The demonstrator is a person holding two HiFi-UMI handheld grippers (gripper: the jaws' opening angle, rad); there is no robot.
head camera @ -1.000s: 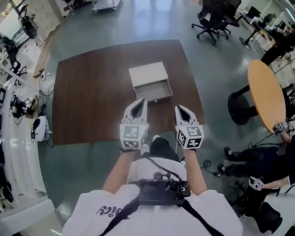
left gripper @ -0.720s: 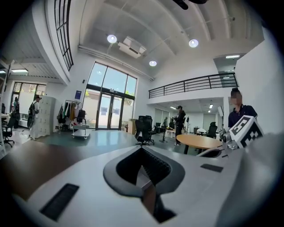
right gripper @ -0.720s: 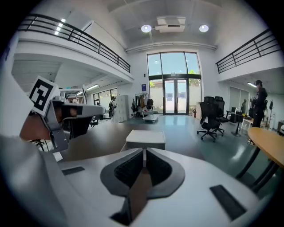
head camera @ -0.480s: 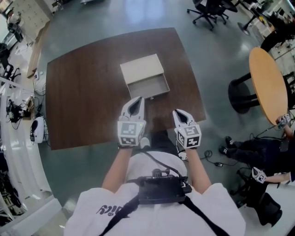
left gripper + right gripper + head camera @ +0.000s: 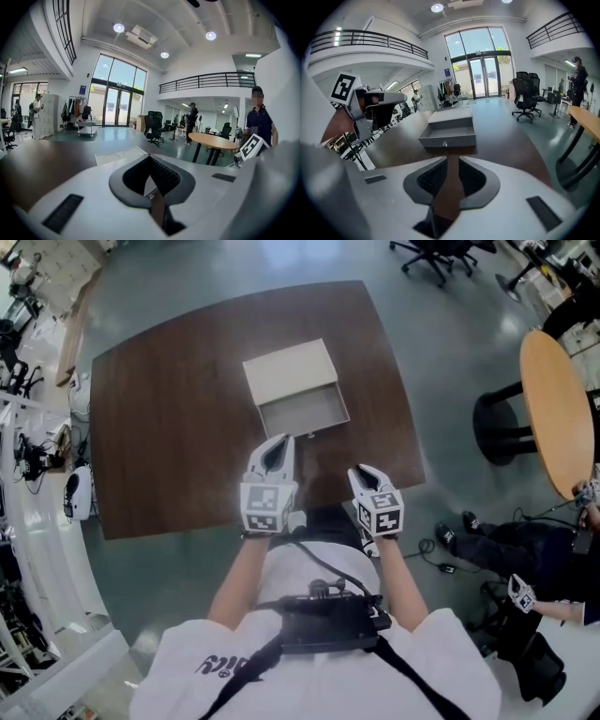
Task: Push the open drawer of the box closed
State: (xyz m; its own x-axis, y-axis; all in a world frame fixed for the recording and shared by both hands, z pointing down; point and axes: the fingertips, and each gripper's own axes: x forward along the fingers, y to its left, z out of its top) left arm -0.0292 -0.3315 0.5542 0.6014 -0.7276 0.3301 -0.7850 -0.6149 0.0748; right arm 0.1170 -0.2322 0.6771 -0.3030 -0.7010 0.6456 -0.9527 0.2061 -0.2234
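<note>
Both grippers have sunk toward the near edge of the table (image 5: pixel 169 427). The left gripper (image 5: pixel 277 442) is closed and empty; the right gripper (image 5: pixel 363 471) has just been parting its jaws slightly, with nothing between them. Just beyond, the drawer (image 5: pixel 302 415) stands pulled out of the box (image 5: pixel 289 369) mid-table.

Your count, by kind:

- Grippers: two in your hands, left gripper (image 5: pixel 279 442) and right gripper (image 5: pixel 362 471).
- Marker cubes: two, left cube (image 5: pixel 265 509) and right cube (image 5: pixel 384 515).
- Dark table (image 5: pixel 169 427): one.
- Box (image 5: pixel 289 371): one, with one drawer (image 5: pixel 302 413) and one knob (image 5: pixel 444 144).
- Round wooden table (image 5: pixel 558 409): one.
- Office chairs (image 5: pixel 526 101): two in right gripper view.
- People standing in left gripper view: three. Person by lockers (image 5: pixel 36 105), person behind round table (image 5: pixel 191 117), person at right edge (image 5: pixel 260 119).
- Round ceiling lights (image 5: pixel 118 28): three in the same view.
</note>
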